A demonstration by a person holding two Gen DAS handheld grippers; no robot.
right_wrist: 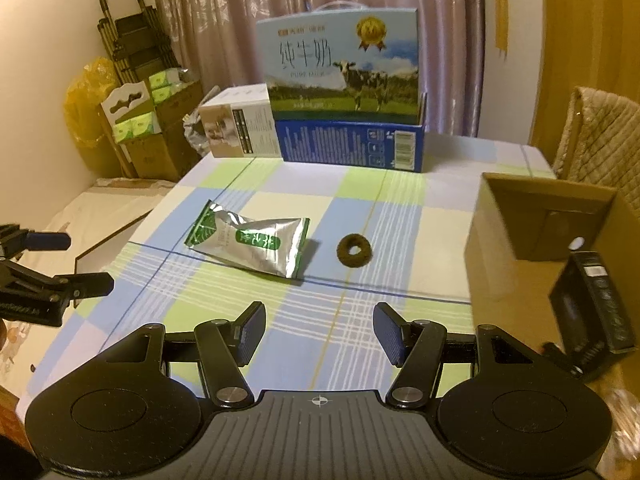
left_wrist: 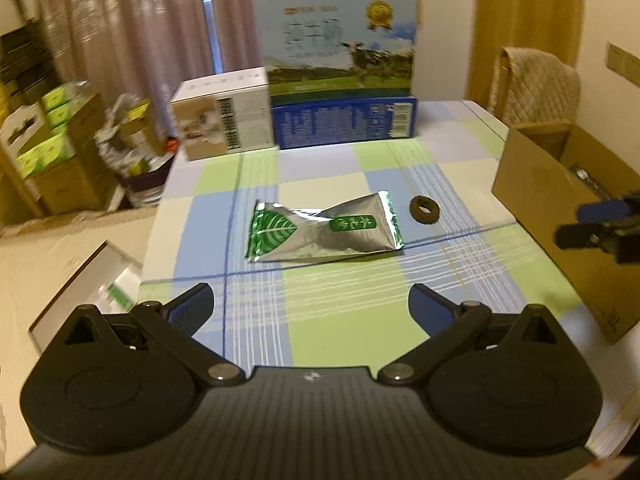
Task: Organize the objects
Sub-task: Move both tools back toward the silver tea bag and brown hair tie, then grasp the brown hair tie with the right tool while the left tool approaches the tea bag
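Observation:
A silver foil pouch with a green leaf print (left_wrist: 324, 227) lies flat on the checked tablecloth (left_wrist: 320, 312); it also shows in the right wrist view (right_wrist: 250, 245). A dark brown ring (left_wrist: 425, 209) lies just right of it, also in the right wrist view (right_wrist: 354, 255). My left gripper (left_wrist: 311, 305) is open and empty, short of the pouch. My right gripper (right_wrist: 319, 334) is open and empty, short of the pouch and ring. An open cardboard box (right_wrist: 516, 248) stands at the right, with a black box (right_wrist: 596, 308) in it.
A blue milk carton case (right_wrist: 348, 100) and a white box (right_wrist: 240, 126) stand at the table's far edge. A quilted chair (right_wrist: 600, 144) is behind the cardboard box. Stacked cartons and bags (right_wrist: 136, 120) fill the floor at the left. The left gripper's fingers (right_wrist: 60, 264) show at the left edge.

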